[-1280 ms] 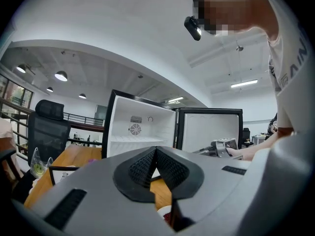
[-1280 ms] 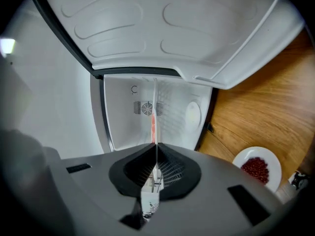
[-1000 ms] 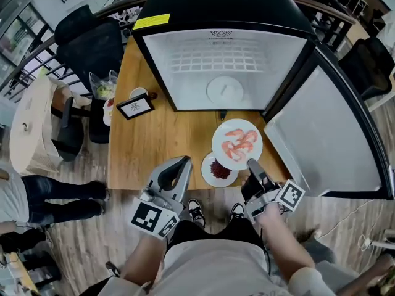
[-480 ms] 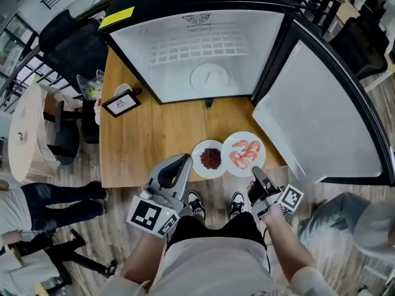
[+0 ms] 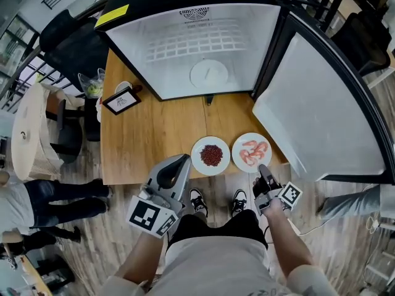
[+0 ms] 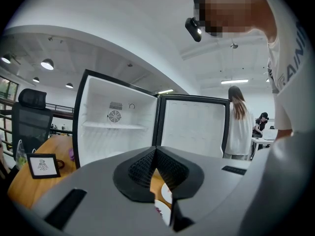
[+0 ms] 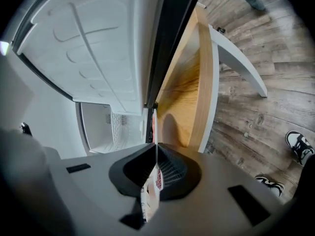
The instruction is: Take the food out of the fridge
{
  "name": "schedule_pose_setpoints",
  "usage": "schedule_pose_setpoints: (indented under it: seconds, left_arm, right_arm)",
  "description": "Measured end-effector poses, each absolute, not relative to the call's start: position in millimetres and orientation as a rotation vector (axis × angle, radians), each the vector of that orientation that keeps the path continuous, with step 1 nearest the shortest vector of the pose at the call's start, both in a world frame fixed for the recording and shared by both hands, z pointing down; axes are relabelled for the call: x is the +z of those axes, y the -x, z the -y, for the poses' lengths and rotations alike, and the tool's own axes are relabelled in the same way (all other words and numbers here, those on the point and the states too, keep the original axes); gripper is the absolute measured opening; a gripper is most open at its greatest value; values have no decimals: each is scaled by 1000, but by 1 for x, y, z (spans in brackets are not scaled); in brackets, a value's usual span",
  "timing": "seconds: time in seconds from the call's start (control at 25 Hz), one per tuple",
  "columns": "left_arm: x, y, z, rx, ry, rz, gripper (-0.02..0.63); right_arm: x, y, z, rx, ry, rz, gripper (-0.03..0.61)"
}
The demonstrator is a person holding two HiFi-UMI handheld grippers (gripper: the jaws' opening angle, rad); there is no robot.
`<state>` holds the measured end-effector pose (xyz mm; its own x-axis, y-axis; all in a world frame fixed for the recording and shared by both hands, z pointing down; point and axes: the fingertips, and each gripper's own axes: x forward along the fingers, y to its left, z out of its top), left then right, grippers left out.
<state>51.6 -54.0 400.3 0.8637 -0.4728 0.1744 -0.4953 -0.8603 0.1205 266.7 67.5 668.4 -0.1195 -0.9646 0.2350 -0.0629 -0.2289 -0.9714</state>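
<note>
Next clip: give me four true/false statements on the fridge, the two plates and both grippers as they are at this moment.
1. The fridge door stands open. True.
2. The right gripper is open and clear of the shrimp plate. False: it is shut on that plate's near rim.
3. The left gripper holds the plate of red food. False: its jaws are together with nothing between them, short of that plate.
4. A picture frame stands on the table, at its left side in the head view. True.

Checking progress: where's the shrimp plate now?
Head view: the shrimp plate is at the table's near edge, right of the red-food plate, its rim gripped by the right gripper.
</note>
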Motion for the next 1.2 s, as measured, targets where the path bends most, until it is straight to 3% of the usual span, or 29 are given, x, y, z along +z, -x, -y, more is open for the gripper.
schedule_pose_setpoints:
  seconds: [0.68, 0.96, 1.2]
  left_arm:
    - [399, -50, 54, 195, -2878, 745, 6]
    - [401, -48, 55, 189, -2874, 740, 6]
    - [403, -45, 56, 191, -2866, 741, 6]
  right_arm:
    - [674, -262, -65, -1520, 1405, -1192, 31]
    - [679, -255, -69, -1617, 1476, -1199, 107]
    - [689, -247, -71, -1687, 1470, -1180, 117]
